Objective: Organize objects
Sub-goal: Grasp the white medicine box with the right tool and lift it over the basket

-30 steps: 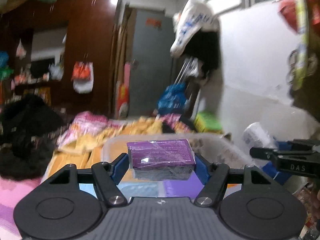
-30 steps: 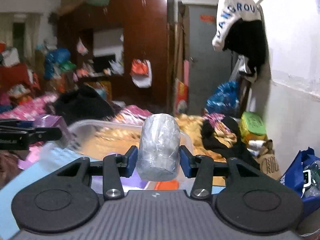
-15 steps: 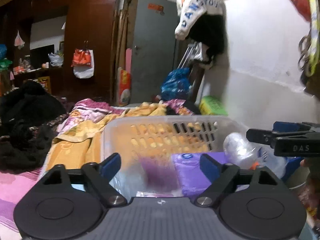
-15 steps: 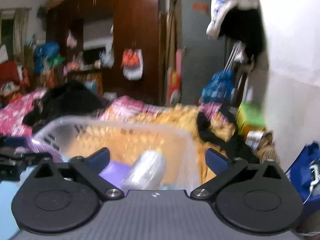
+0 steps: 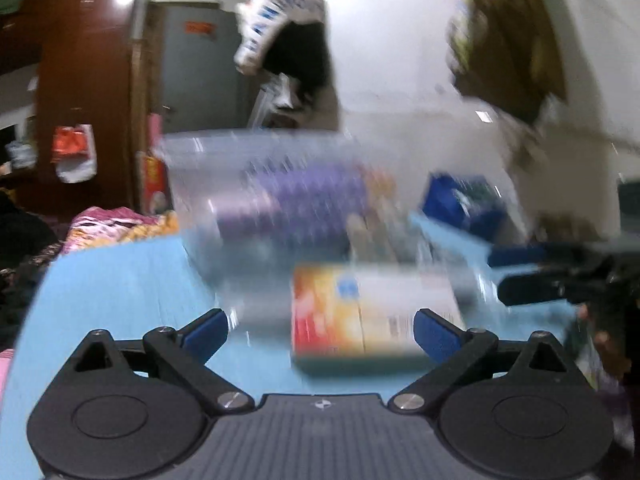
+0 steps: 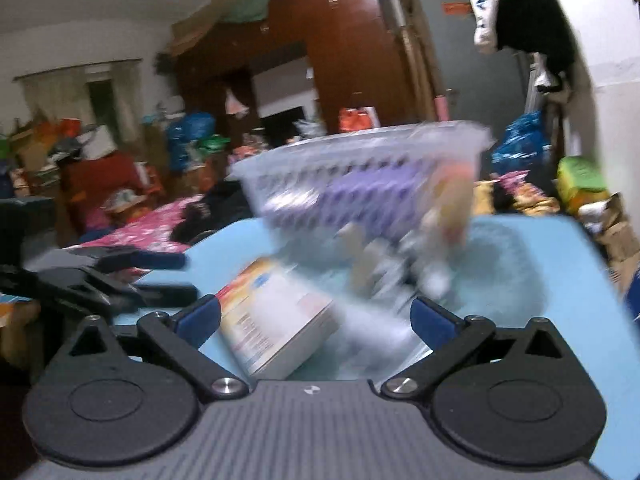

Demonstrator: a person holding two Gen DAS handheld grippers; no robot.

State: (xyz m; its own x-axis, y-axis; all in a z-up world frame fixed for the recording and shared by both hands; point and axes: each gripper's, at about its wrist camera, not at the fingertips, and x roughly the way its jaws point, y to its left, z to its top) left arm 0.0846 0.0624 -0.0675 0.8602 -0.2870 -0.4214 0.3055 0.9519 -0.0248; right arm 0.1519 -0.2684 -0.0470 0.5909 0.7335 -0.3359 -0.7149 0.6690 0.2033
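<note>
Right in front of both cameras lies a flat box [image 5: 368, 316] with a red, orange and white printed face, resting on a light blue tabletop [image 5: 120, 280]; it sits just short of a clear plastic basket [image 6: 360, 152] with slotted walls, which stands on the same tabletop. Inside the basket, a purple package [image 6: 372, 196] shows through the wall, along with other pieces too smeared by motion blur to name. The left gripper [image 5: 320, 332] has its blue-padded jaws spread wide and opening further (the box lies ahead of the gap between them, and neither pad touches it). The right gripper [image 6: 316, 320] also stands wide apart and holds nothing; in its view the box lies at a slant toward the left pad, close to it, though the blur leaves contact unclear. Each camera catches the other tool at its edge: the right one at the right of the left wrist view, and the left one at the left of the right wrist view. Beyond the tabletop, a bed with pink and yellow bedding [image 6: 148, 228] lies near a dark wooden wardrobe [image 6: 352, 48], beside a grey door [image 5: 200, 64]. A white garment with blue letters [image 5: 276, 12] hangs over dark clothing on the white wall.
</note>
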